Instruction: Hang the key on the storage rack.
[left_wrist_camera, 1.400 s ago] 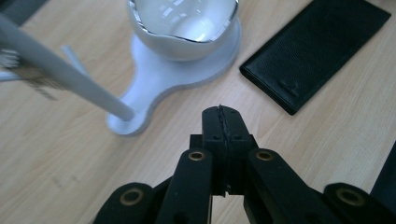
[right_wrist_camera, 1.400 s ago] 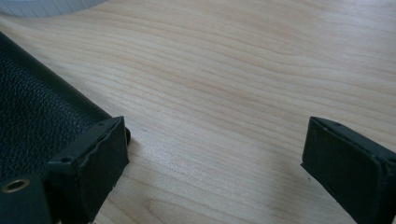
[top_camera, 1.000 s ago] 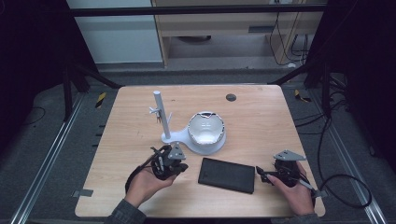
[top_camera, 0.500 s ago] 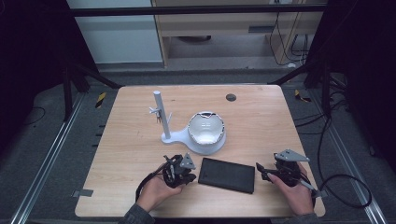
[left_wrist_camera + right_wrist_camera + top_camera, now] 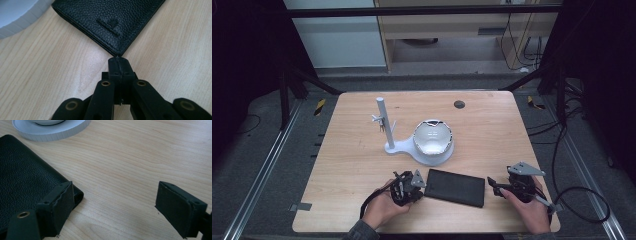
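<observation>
Wood-grain desk (image 5: 352,165) is the biggest thing we've got, pale and pretty bare, with a small dark round spot (image 5: 459,104) near its far edge, a bit right of centre. Next down in size is the white stand (image 5: 388,131), roughly mid-desk: a thin upright post with a little clip partway up, and a flat base that runs right into a white round dish (image 5: 433,141) with a dark-rimmed bowl shape in it. Then comes the black leather wallet (image 5: 455,187), lying flat and closed near the front edge, a bit right of centre, just in front of the dish and not touching it as far as we can see. Its pebbled grain and a small embossed mark show up nicely in the left gripper view (image 5: 110,22). Our left gripper (image 5: 416,184) sits at the wallet's left end, and from its own camera (image 5: 118,65) the tongs are pressed fully together with nothing between them, tips right at the wallet's corner; whether they actually touch the leather we can't tell. Our right gripper (image 5: 495,186) is on the other side, near the front right corner of the desk, just beside the wallet's right end. In its own view (image 5: 113,203) the tongs are spread wide, one pad sitting against the wallet's corner (image 5: 27,175) and the other well clear over bare wood, so it's not clamping anything.
</observation>
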`<state>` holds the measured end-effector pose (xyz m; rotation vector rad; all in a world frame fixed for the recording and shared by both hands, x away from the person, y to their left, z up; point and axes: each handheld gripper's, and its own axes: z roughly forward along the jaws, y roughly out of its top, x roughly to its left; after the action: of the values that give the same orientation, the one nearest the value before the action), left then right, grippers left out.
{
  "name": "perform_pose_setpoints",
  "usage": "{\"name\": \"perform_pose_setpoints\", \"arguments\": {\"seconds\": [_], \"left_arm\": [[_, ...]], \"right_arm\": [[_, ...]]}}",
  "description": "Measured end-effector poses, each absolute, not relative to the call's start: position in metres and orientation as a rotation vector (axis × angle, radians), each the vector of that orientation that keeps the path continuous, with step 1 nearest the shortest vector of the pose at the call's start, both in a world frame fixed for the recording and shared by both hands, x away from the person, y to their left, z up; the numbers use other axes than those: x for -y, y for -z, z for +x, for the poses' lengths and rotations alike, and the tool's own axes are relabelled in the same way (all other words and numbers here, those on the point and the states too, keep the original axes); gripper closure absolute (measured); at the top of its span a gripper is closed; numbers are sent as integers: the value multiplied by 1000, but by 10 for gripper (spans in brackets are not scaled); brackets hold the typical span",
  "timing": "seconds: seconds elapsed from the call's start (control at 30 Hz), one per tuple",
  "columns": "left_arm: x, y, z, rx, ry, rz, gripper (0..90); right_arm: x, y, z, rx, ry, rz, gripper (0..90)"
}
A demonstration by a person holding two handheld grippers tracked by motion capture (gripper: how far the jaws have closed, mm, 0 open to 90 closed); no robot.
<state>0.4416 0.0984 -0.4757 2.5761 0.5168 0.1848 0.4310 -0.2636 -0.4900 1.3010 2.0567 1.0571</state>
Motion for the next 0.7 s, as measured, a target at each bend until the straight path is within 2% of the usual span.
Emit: {"name": "perform_pose_setpoints", "arguments": {"seconds": [0.7], "left_arm": [[-98, 478, 444, -510, -169, 2559, 900]], "right_arm": [[258, 489, 430, -2074, -1066, 1268, 146]]}}
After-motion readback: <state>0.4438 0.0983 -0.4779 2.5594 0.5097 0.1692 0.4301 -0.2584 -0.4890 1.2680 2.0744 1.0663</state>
